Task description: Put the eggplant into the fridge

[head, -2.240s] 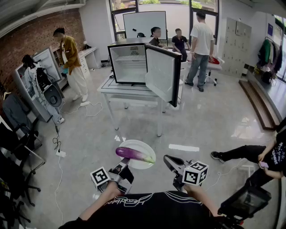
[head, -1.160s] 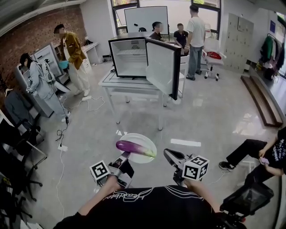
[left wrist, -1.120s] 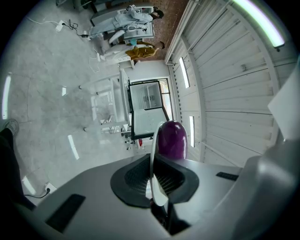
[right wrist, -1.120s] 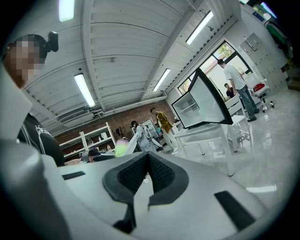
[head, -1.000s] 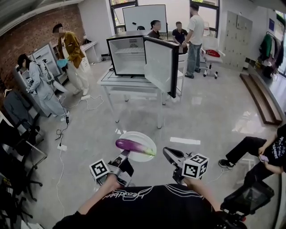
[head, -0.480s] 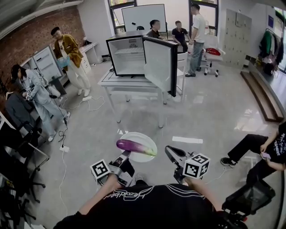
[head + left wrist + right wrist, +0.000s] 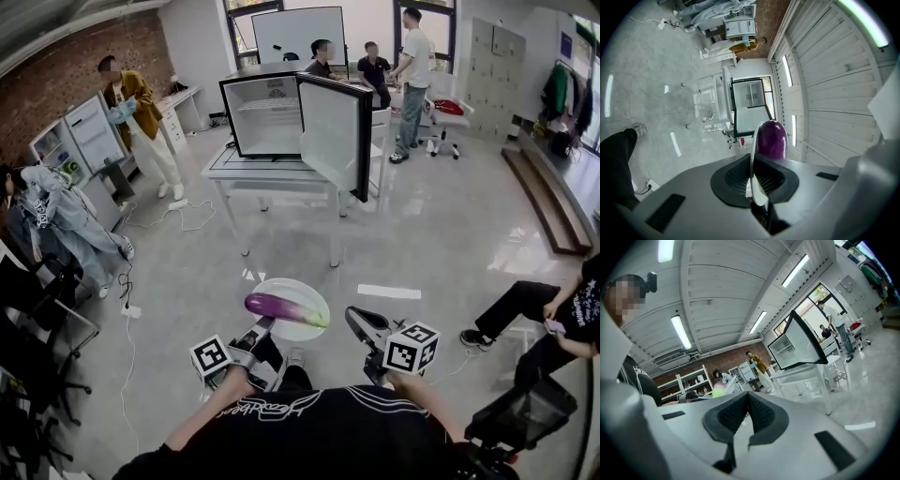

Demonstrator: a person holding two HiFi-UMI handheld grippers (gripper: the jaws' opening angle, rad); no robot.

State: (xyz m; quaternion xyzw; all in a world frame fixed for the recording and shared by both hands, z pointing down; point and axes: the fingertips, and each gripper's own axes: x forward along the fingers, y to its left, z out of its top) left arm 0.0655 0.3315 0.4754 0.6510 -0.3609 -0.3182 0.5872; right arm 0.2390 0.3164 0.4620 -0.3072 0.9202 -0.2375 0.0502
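Currently your left gripper (image 7: 260, 327) is clamped on the rim of the plate (image 7: 287, 286), with the eggplant (image 7: 281, 307) lying on it, well short of the open fridge (image 7: 270, 114). Your right gripper (image 7: 352, 318) has its jaws together and holds nothing.

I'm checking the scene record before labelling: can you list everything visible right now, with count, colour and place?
eggplant: one, purple, lying on the plate
plate: one, white, low in the head view
fridge: one, black, door open, on the table
table: one, white, mid-floor
whiteboard: one, white, back wall
people by the windows: three, beyond the fridge
people at the left: two, mustard jacket and grey jacket
seated person: one, dark clothes, floor at right
left gripper: one, grey, shut on the plate's rim
right gripper: one, grey, shut, empty, right of the plate
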